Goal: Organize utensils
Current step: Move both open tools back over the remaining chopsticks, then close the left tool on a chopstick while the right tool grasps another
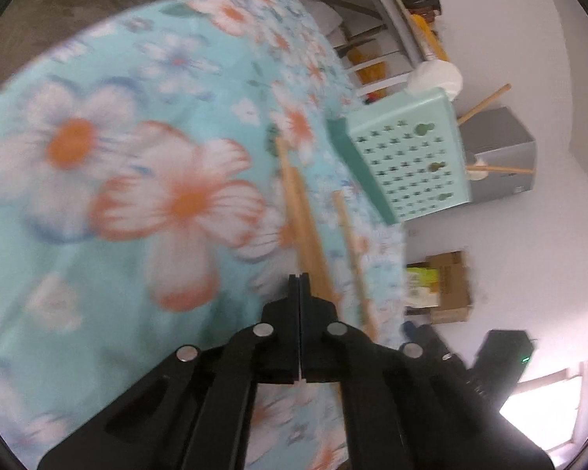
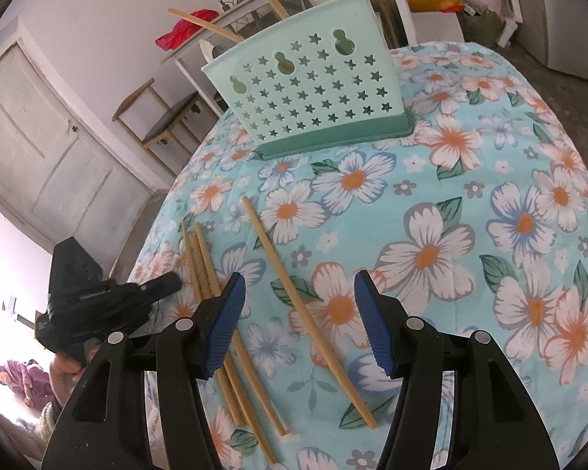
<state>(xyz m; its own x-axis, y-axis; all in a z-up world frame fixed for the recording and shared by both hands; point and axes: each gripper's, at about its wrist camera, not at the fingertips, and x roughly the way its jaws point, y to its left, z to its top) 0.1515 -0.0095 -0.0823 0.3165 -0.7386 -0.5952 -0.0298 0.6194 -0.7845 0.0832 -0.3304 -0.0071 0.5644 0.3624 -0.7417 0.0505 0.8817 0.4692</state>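
Here, 4 chopsticks [image 2: 309, 313] lie before 1 holder [image 2: 309, 94].

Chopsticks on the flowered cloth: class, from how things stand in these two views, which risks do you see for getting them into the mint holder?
1. The left gripper is shut with nothing visibly between its fingers, beside the chopstick cluster; it may have missed.
2. The cluster lies bunched, so a grab could take several or scatter them.
3. The mint holder stands near the table edge; a nudge might tip it.

Matt wooden chopsticks [image 2: 309, 309], smooth plastic holder [image 2: 309, 90], soft floral cloth [image 2: 470, 196].
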